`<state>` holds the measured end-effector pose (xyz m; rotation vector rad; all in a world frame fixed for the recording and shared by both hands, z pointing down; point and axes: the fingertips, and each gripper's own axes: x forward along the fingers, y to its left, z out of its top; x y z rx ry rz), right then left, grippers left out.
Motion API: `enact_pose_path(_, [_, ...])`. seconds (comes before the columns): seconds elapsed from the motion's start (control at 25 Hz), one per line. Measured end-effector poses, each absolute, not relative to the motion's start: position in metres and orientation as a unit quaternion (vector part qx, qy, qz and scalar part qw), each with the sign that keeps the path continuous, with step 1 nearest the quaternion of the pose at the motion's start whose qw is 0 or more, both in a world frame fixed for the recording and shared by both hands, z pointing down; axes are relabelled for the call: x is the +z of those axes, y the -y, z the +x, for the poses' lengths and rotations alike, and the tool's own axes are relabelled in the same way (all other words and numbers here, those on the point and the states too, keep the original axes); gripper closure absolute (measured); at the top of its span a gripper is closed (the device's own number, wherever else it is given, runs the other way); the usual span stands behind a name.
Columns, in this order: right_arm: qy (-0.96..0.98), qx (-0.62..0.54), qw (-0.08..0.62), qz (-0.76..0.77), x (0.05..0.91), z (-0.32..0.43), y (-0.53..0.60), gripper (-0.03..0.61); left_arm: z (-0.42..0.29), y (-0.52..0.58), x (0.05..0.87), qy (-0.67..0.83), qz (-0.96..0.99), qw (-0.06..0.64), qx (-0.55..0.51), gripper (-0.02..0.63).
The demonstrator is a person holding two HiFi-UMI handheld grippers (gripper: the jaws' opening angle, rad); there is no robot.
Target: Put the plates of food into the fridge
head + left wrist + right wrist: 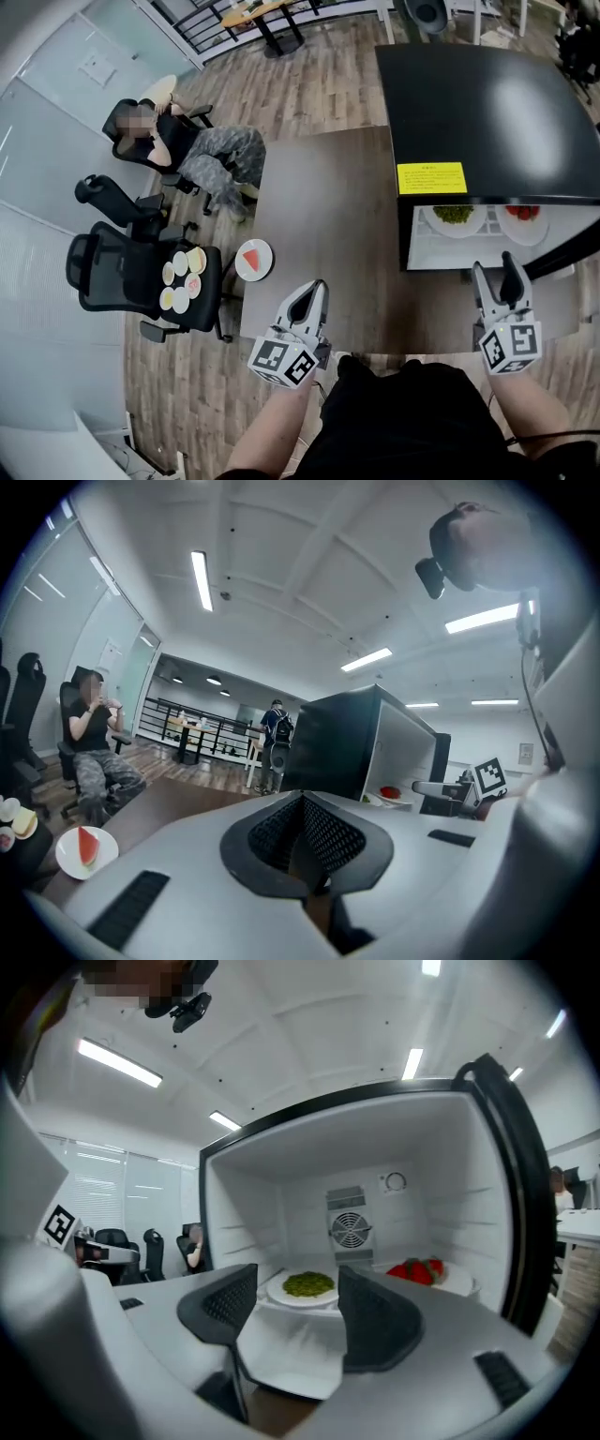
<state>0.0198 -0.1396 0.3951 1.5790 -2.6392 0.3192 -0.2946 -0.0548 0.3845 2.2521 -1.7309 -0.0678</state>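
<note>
Plates of green food (453, 216) and red food (522, 215) sit side by side in the open black fridge (487, 103) on the counter (328, 216). A plate with a watermelon slice (253, 260) lies at the counter's left edge, just beside an office chair (103, 272) carrying small dishes (183, 277). A seated person (202, 155) is beyond. The left gripper (316, 286) is closed, empty. The right gripper (494, 268), jaws apart and empty, faces the fridge opening.

person (192, 150) seated beside table (328, 216); black office chair (98, 272) near
</note>
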Motion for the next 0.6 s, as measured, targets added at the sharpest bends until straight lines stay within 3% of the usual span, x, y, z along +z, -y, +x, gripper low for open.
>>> enact_pose_path(0.6, [0.924, 0.078, 0.061, 0.370, 0.393, -0.195, 0.094, 0.302, -0.438, 0.014, 0.389, 0.645, 0.746, 0.162, -0.040, 0.607])
